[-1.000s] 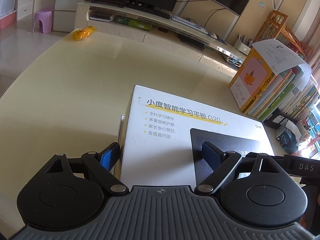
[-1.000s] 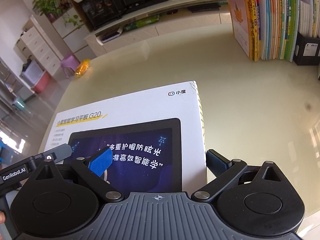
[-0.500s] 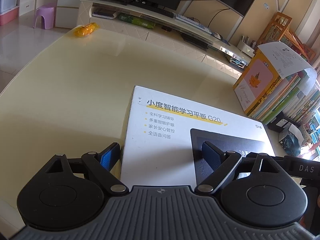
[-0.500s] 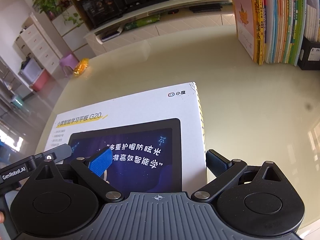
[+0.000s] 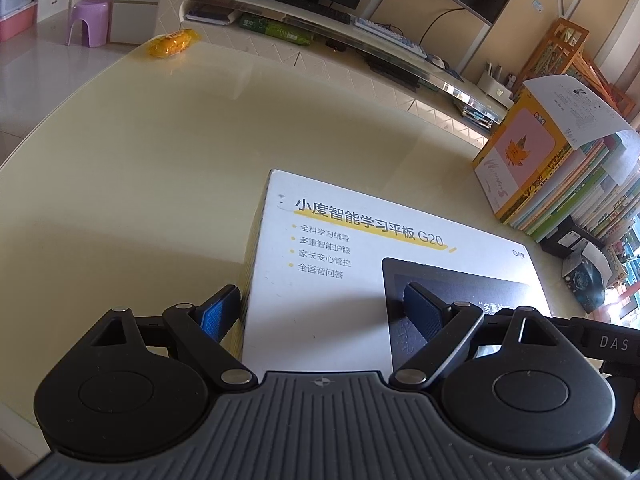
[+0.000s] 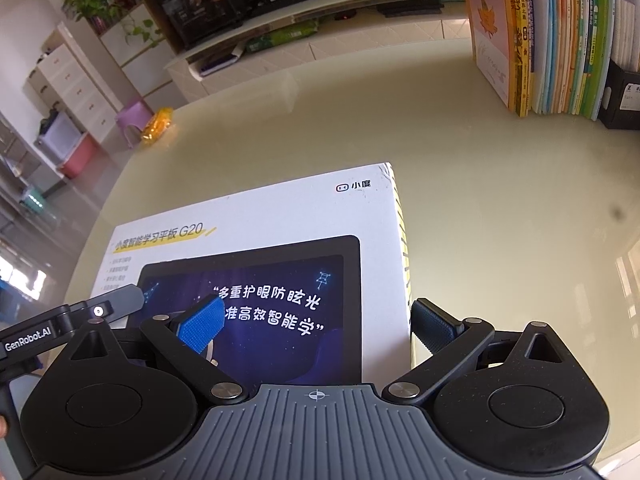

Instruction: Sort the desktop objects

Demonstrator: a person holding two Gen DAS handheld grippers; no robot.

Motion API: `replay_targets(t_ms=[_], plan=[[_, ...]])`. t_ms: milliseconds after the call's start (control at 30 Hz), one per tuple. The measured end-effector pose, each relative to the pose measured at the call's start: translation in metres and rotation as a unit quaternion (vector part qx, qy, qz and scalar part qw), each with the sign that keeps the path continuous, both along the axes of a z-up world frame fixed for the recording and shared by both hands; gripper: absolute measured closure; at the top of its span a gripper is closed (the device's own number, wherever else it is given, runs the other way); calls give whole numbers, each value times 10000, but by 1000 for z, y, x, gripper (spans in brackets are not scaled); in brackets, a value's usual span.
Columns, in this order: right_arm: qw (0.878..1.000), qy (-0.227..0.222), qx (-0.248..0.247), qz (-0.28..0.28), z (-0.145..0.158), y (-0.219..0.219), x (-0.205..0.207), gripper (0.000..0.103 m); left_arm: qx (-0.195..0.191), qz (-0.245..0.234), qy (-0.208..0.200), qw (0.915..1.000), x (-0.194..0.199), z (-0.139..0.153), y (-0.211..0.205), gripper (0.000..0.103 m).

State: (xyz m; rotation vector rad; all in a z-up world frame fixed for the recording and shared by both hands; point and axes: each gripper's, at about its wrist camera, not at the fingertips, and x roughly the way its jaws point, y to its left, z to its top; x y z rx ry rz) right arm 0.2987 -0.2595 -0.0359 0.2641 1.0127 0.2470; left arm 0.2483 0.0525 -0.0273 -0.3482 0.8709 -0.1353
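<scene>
In the left wrist view, the left gripper (image 5: 322, 312) was spread wide across the near left corner of the box (image 5: 360, 248), one finger beside its left edge, the other above its lid. The box lay flat on the table (image 5: 160, 160), with books (image 5: 560, 184) at the far right and a yellow packet (image 5: 173, 42) far left.

In the right wrist view, the right gripper (image 6: 316, 326) was spread wide over the near right corner of the box (image 6: 280, 216); books (image 6: 552, 36) stood upright at the far right.
</scene>
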Motion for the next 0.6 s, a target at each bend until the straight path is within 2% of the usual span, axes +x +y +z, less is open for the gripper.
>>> replay_targets(t_ms=[133, 233, 300, 367, 433, 533, 600], plan=[[10000, -53, -18, 14, -4, 0, -2, 1, -75, 45, 38, 10000, 2, -8, 4, 0], [9995, -318, -70, 28, 1, -2, -10, 2, -92, 56, 16, 9999, 1, -11, 6, 0], [9987, -502, -106, 36, 5, -4, -15, 5, 91, -16, -141, 9999, -2, -8, 4, 0], [9975, -685, -142, 45, 9, -5, -21, 5, 438, -70, -431, 9981, -8, 0, -3, 0], [9960, -868, -178, 54, 13, -7, -26, 5, 626, -152, -621, 9960, -13, 9, -7, 0], [9932, -1143, -232, 67, 20, -9, -34, 5, 593, -119, -681, 9958, -20, 17, -5, 0], [9898, -1400, -74, 237, 26, -7, -45, 5, 456, -68, -684, 9966, -27, 21, 0, 0]])
